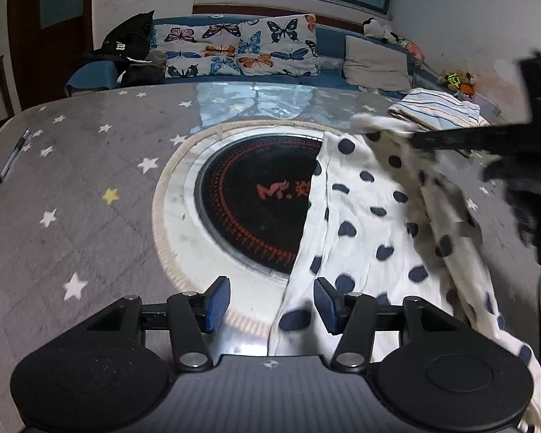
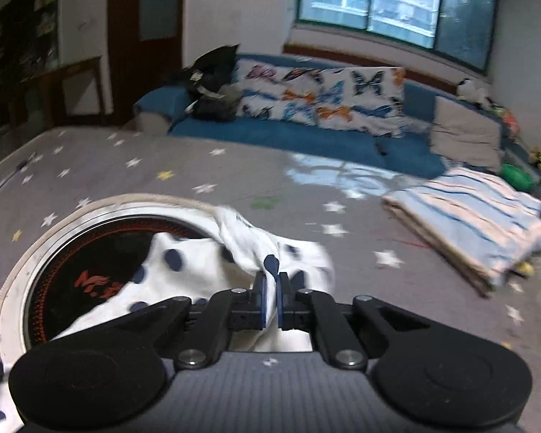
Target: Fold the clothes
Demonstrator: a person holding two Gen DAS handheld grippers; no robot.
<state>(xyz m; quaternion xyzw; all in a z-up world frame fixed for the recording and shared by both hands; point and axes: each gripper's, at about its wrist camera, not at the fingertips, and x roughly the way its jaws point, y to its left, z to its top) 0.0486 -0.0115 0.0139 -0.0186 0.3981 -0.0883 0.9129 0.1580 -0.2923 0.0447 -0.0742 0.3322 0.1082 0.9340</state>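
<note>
Right gripper [image 2: 270, 297] pinches the spotted garment [image 1: 371, 216] to lift its edge; left gripper [image 1: 272, 305] waits with jaws apart.

Worktop [image 1: 72, 187] is covered in grey cloth printed with white stars, a few yellow. A round black induction hob [image 1: 256, 202] with red markings is set into it, ringed by a pale trim. A pen [image 1: 13, 160] lies near the left edge.

Behind the worktop a blue sofa [image 2: 270, 137] is placed along the wall, with butterfly-print cushions [image 1: 241, 47], a grey cushion [image 1: 377, 63] and dark bags [image 1: 131, 50] at its left end. Soft toys [image 1: 378, 30] are seen at the right end.

Walls are white. A green-framed window [image 2: 396, 3] is set above the sofa; daylight is reflected on the worktop. A dark wooden door [image 1: 50, 29] is seen at left.
</note>
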